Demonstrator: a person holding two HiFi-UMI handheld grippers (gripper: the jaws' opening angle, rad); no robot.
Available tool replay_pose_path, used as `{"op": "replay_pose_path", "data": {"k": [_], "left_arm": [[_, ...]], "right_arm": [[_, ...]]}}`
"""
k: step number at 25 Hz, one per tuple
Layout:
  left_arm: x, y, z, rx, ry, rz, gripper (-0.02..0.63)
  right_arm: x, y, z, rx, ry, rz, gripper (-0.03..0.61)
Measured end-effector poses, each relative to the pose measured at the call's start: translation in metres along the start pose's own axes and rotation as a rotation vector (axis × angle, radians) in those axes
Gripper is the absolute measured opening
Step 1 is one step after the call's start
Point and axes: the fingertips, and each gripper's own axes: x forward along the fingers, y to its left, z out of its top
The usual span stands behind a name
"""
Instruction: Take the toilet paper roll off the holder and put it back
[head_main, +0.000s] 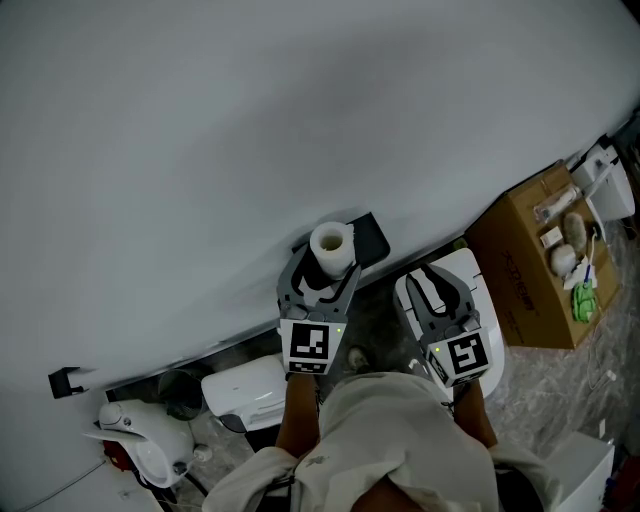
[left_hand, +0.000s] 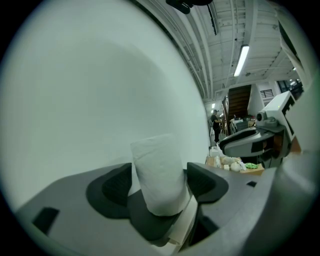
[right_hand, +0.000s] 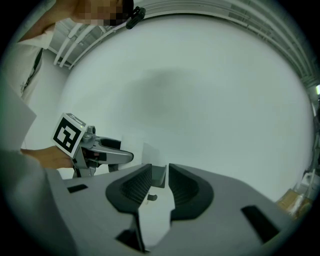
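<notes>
The left gripper (left_hand: 159, 189) is clenching the roll (head_main: 331, 241) upright, just beside the holder (head_main: 373, 238). It is looking light and soft, so likely crushing easily; gripping its sides gently is wisest. The right gripper (right_hand: 160, 183) is hanging empty, jaws barely apart.

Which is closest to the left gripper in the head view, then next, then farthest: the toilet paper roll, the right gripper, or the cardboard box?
1. the toilet paper roll: right between the fingers of the left gripper, up by the wall.
2. the right gripper: just beside it, on the right.
3. the cardboard box: farthest, way over at the right.
</notes>
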Motion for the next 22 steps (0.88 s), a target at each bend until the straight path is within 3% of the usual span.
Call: {"op": "replay_pose_path", "data": {"k": [13,22], "left_arm": [[-0.036,-0.011,0.02,0.004,-0.047,0.052,0.334],[-0.06,-0.036,0.02,0.002,-0.033,0.08,0.333]], "right_arm": [[-0.016,0.006,0.007,-0.015,-0.035,0.059,0.097],[-0.032,0.011,0.008,-0.033,-0.054,0.126,0.097]]}}
